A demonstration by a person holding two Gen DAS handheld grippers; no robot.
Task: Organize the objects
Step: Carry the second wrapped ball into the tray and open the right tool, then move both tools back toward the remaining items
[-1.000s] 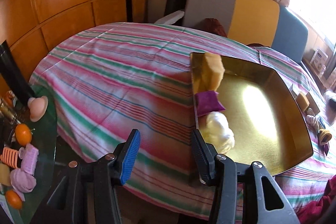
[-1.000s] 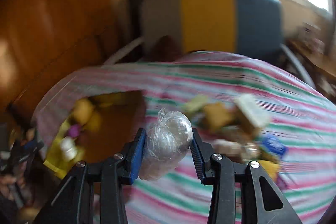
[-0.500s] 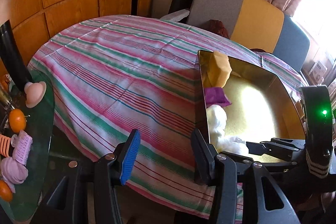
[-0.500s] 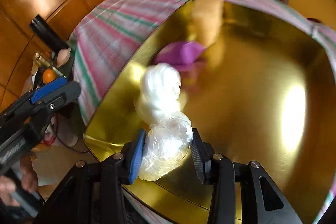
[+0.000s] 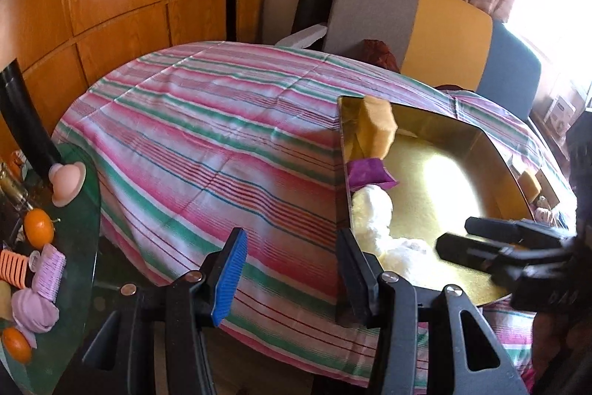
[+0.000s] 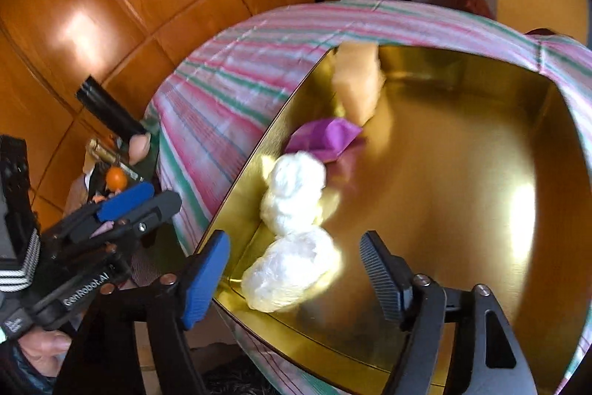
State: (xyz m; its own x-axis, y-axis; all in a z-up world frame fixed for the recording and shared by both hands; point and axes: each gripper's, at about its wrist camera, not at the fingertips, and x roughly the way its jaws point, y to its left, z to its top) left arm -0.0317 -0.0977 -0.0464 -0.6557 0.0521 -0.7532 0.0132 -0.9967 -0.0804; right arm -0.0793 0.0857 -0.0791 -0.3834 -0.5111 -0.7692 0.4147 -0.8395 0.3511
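Observation:
A gold tray [image 6: 481, 143] [image 5: 492, 150] sits on the striped tablecloth. Along its left wall lie a tan sponge block [image 6: 357, 82] [image 5: 377, 126], a purple packet [image 6: 325, 137] [image 5: 368, 171], a white wrapped ball [image 6: 294, 197] [image 5: 372, 210] and a clear plastic-wrapped bundle [image 6: 292, 271] [image 5: 401, 256]. My right gripper [image 6: 296, 269] is open, its jaws standing either side of the bundle, not touching it; it also shows in the left wrist view [image 5: 481, 239]. My left gripper [image 5: 292, 269] is open and empty over the table's near edge, left of the tray.
A green glass side table [image 5: 79, 221] at the left holds oranges [image 5: 38, 227], pink and purple items and a black cylinder [image 5: 26, 121]. Chairs [image 5: 370, 13] stand behind the table. More small objects [image 5: 532, 186] lie beyond the tray's right side.
My right gripper carried the plastic-wrapped bundle over the tray, set it beside the white ball and opened. The left gripper stayed open near the table's edge.

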